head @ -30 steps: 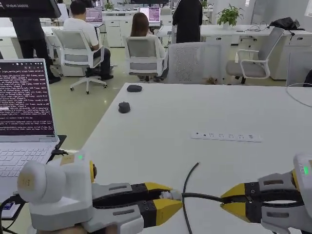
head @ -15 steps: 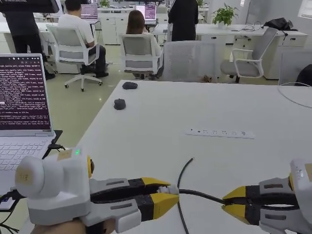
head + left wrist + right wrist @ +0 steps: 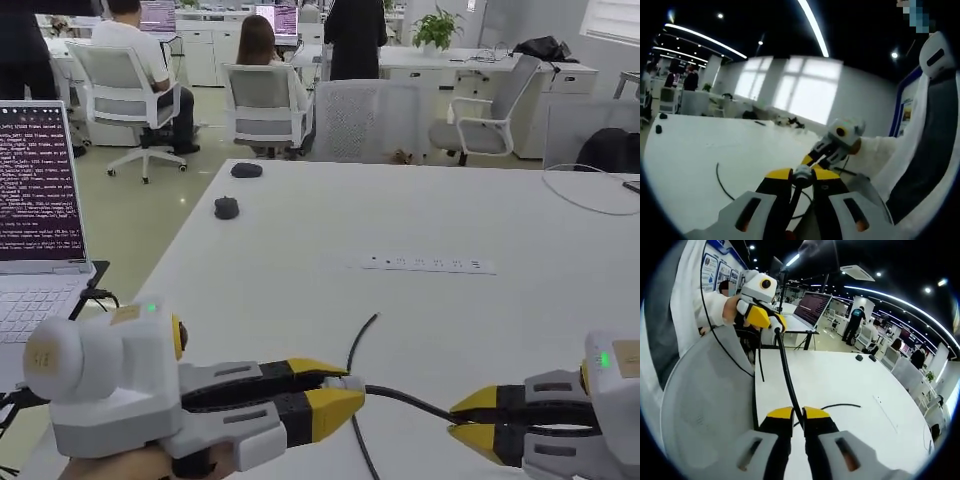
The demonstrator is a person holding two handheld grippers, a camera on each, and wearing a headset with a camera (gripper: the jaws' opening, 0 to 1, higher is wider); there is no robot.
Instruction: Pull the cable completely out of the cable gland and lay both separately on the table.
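Observation:
My left gripper (image 3: 345, 392) sits low on the left, shut on the small grey cable gland (image 3: 350, 383). A black cable (image 3: 405, 400) runs out of the gland to my right gripper (image 3: 455, 420), which is shut on it a short way off. The cable's loose part (image 3: 355, 345) curves over the white table (image 3: 480, 330) below the grippers. In the left gripper view the gland (image 3: 802, 174) is pinched between the yellow jaws of my left gripper (image 3: 801, 176). In the right gripper view the cable (image 3: 785, 370) rises from my right gripper (image 3: 794, 414) to the gland (image 3: 776, 330).
A white power strip (image 3: 420, 264) lies mid-table, with two dark mice (image 3: 227, 207) toward the far left corner. An open laptop (image 3: 30, 190) stands off the left edge. A thin white cable (image 3: 590, 205) loops at the far right. Office chairs (image 3: 365, 120) and people are behind.
The camera has shifted, so the table things sit further left in the picture. Both grippers keep their hold, with about the same stretch of cable between them.

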